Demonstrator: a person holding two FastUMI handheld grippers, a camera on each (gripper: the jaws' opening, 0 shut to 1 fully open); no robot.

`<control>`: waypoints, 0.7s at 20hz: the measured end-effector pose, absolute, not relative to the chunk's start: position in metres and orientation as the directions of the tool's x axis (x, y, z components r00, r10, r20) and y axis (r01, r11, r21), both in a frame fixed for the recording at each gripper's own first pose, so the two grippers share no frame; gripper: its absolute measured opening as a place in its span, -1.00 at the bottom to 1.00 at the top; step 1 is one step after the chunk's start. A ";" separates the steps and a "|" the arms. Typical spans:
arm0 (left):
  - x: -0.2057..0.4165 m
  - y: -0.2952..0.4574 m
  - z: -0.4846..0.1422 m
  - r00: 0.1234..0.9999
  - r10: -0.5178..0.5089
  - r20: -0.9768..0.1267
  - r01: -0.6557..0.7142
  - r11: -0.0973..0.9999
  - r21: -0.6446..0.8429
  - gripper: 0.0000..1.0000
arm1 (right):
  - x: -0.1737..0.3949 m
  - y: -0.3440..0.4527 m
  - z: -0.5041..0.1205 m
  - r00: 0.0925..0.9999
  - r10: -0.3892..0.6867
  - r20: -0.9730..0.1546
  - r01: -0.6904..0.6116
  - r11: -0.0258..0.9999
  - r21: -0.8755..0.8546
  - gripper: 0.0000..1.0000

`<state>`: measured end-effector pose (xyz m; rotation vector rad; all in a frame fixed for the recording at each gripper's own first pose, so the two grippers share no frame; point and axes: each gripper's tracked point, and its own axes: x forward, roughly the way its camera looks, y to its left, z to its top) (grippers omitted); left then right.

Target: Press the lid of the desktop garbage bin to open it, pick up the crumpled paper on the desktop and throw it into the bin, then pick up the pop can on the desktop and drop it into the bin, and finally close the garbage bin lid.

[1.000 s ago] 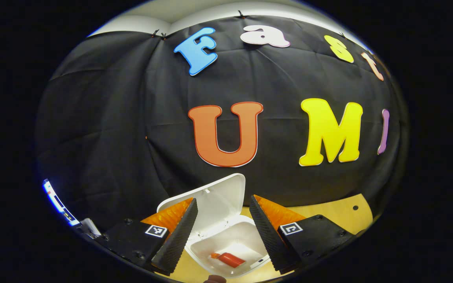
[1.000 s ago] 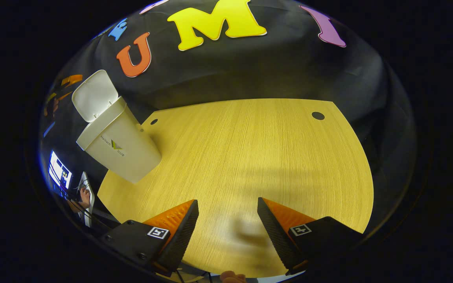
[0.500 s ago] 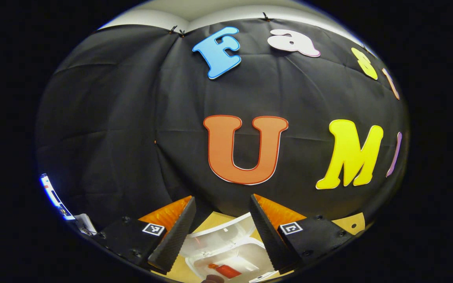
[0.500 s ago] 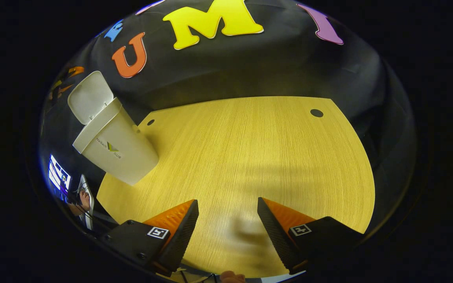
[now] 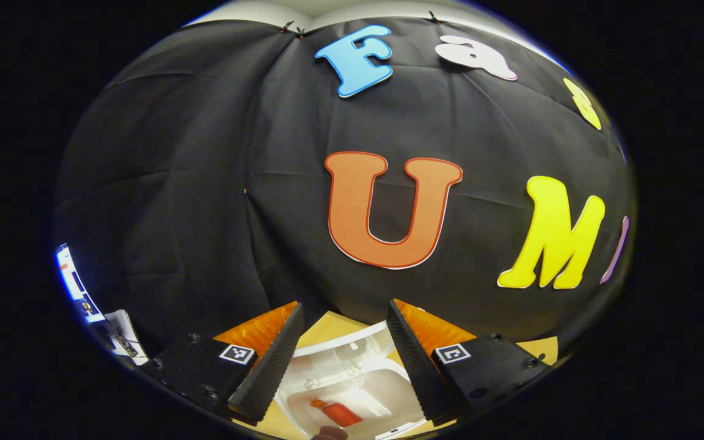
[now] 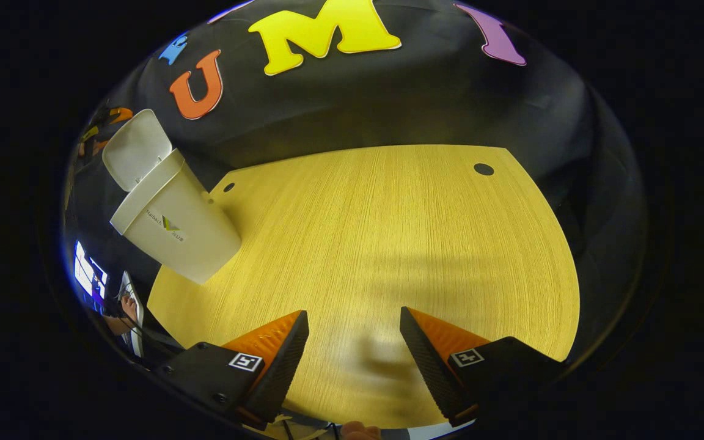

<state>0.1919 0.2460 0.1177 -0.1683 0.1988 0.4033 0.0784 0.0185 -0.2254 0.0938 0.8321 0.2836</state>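
Left claw (image 5: pixel 341 360) spread, empty, above bin (image 5: pixel 352 391); pop can (image 5: pixel 335 413) inside. Lid (image 6: pixel 136 146) upright at 10 o'clock. Right claw (image 6: pixel 352 360) spread over worktop (image 6: pixel 388 244). Risk: off-centre lid push tips bin.

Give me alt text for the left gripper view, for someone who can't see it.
The open left claw hovers above a white garbage bin, whose lid is up, with an orange pop can lying inside. Black cloth hangs behind.

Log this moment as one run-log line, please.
bin: lid open | pop can: inside bin | left gripper: open, above bin | right gripper: open, over table | pending: close lid
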 end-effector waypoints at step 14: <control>0.149 0.165 0.069 0.887 0.413 -0.206 -0.439 0.892 -0.105 0.86 | 0.039 -0.024 -0.237 0.606 0.325 -0.726 -0.292 0.940 0.177 0.82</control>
